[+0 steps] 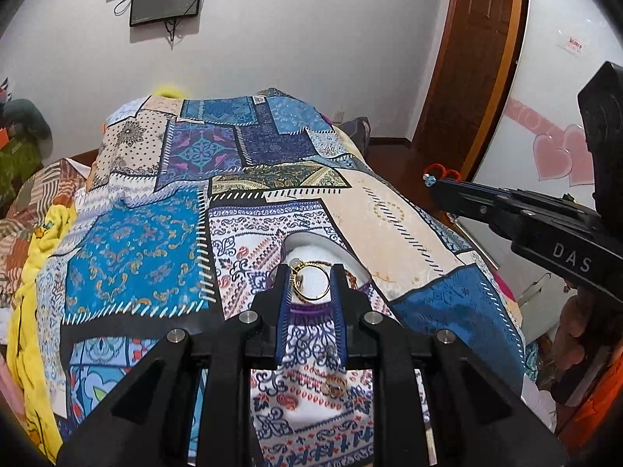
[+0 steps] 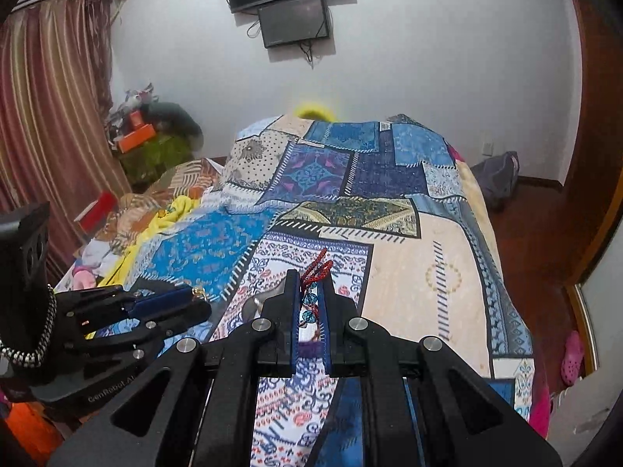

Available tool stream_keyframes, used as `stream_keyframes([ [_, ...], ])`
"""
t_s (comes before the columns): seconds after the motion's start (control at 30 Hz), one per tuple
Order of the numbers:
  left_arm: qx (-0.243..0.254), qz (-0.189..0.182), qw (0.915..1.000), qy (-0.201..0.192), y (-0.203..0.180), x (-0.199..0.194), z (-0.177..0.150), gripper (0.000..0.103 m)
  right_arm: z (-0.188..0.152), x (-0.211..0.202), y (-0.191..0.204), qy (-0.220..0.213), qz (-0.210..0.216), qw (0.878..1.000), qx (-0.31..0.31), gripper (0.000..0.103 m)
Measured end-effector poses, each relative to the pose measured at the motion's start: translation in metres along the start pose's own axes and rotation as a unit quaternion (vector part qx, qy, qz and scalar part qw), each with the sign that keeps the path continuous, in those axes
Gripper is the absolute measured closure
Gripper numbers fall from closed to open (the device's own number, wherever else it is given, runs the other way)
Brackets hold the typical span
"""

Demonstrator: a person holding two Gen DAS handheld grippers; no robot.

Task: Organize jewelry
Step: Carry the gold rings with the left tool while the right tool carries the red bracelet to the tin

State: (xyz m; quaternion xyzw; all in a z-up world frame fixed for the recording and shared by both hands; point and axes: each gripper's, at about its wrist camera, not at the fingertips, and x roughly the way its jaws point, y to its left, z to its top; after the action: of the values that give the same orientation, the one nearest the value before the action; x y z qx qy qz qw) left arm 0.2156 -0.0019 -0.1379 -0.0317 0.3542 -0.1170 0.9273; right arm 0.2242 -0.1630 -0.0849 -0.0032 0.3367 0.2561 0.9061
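Observation:
In the left wrist view my left gripper point(image 1: 310, 272) is shut on a gold ring point(image 1: 311, 284), held above a white jewelry box point(image 1: 307, 243) that lies on the patchwork bedspread point(image 1: 155, 249). A gold chain point(image 1: 350, 272) lies at the box's right edge. Another small gold piece point(image 1: 335, 385) rests on the cloth under the gripper. In the right wrist view my right gripper point(image 2: 310, 276) is shut on a red cord bracelet point(image 2: 317, 264) with blue beads point(image 2: 309, 299). The right gripper point(image 1: 434, 183) hangs above the bed's right side with red loops sticking out of its tip.
The bed fills both views, with a yellow blanket point(image 1: 31, 311) along its left side. The left gripper point(image 2: 198, 297) shows at the lower left of the right wrist view. Two screens point(image 2: 292, 19) hang on the far wall. A wooden door point(image 1: 475, 58) stands at the right.

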Motion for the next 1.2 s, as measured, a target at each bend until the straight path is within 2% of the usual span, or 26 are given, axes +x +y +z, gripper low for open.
stream_keyframes([
  [0.37, 0.007, -0.003, 1.0000, 0.002, 0.007, 0.028, 0.018, 0.084, 0.008, 0.035, -0.004, 0.020, 0.010, 1.000, -0.014, 0.095],
  [0.8, 0.014, -0.028, 0.9976, 0.061, 0.016, 0.082, 0.015, 0.084, -0.006, 0.090, -0.014, 0.108, 0.046, 0.993, -0.029, 0.095],
  [1.2, 0.031, -0.036, 0.9958, 0.078, 0.010, 0.088, 0.012, 0.084, -0.022, 0.110, -0.012, 0.156, 0.052, 0.984, -0.065, 0.095],
])
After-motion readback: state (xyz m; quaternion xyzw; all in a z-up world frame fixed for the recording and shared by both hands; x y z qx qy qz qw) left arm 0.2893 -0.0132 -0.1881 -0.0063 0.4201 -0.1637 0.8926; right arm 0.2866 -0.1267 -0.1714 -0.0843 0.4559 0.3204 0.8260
